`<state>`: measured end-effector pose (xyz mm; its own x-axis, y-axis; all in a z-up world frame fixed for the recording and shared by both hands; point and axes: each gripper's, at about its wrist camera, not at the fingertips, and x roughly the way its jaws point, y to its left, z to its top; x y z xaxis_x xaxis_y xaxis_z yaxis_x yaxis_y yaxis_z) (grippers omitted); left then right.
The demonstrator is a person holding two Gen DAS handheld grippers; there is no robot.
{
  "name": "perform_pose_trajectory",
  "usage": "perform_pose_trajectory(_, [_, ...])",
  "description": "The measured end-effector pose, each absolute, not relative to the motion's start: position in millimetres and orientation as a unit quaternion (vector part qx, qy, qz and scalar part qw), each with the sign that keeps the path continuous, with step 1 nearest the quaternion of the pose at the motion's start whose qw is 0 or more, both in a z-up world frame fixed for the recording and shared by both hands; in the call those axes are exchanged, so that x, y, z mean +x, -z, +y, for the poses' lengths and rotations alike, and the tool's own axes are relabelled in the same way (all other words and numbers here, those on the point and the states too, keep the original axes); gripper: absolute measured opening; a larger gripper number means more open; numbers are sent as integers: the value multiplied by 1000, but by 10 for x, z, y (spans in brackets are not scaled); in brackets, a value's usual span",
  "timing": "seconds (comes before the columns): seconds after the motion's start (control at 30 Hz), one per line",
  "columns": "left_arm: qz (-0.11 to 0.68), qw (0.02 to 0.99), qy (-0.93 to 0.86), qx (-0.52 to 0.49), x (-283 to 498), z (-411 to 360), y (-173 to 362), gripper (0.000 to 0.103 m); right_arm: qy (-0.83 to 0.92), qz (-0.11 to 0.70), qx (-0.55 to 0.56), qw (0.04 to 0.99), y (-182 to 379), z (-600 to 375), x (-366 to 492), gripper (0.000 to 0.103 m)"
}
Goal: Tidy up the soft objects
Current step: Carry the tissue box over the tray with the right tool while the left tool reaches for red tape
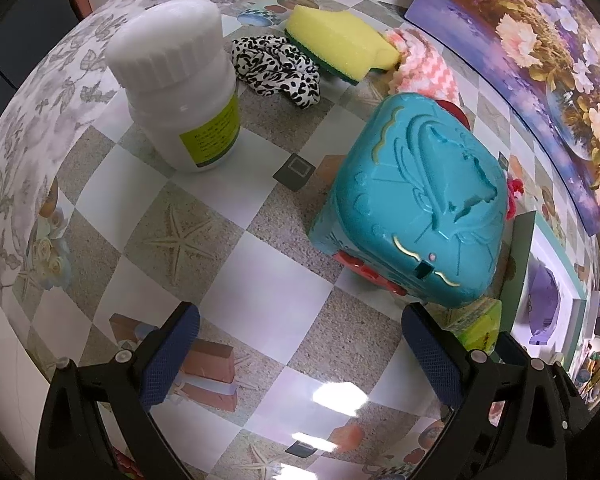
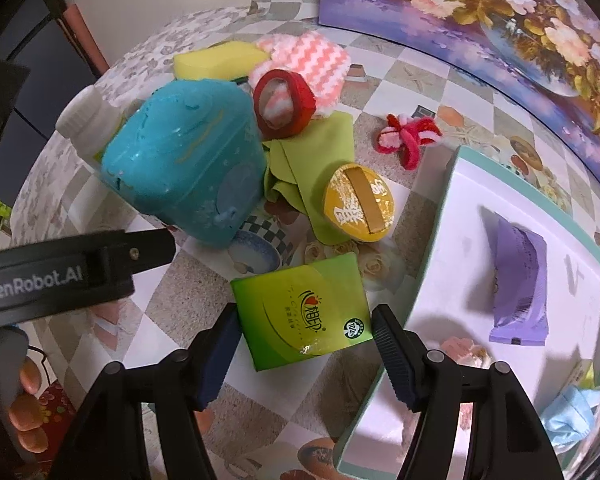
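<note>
- Right claw [image 2: 304, 354]: released, jaws either side of green tissue pack [image 2: 306, 312], lower centre, flat on desk [image 2: 180, 292].
- White tray [image 2: 432, 216] at right; teal box [image 2: 180, 160] upper left.
- Left claw [image 1: 300, 360]: released, empty.

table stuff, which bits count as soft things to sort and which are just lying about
Soft things to sort: yellow sponge, spotted scrunchie, pink knitted cloth, green cloth, tissue pack, red pipe-cleaner bow.

Just lying about: white bottle, teal box, yellow round tin, red ring.
</note>
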<state>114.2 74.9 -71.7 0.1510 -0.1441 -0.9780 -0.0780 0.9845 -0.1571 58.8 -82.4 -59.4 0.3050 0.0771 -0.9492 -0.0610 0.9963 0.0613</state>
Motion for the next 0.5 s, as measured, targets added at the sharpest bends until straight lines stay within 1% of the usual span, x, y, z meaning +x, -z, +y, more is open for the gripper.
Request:
perform_pose_trajectory(0.27, [643, 761, 29, -83, 1092, 726, 598, 101, -24, 576, 25, 817, 414, -964, 566, 69])
perform_pose_trajectory(0.5, [632, 771, 37, -76, 1006, 711, 461, 101, 37, 566, 30, 823, 176, -1190, 491, 69])
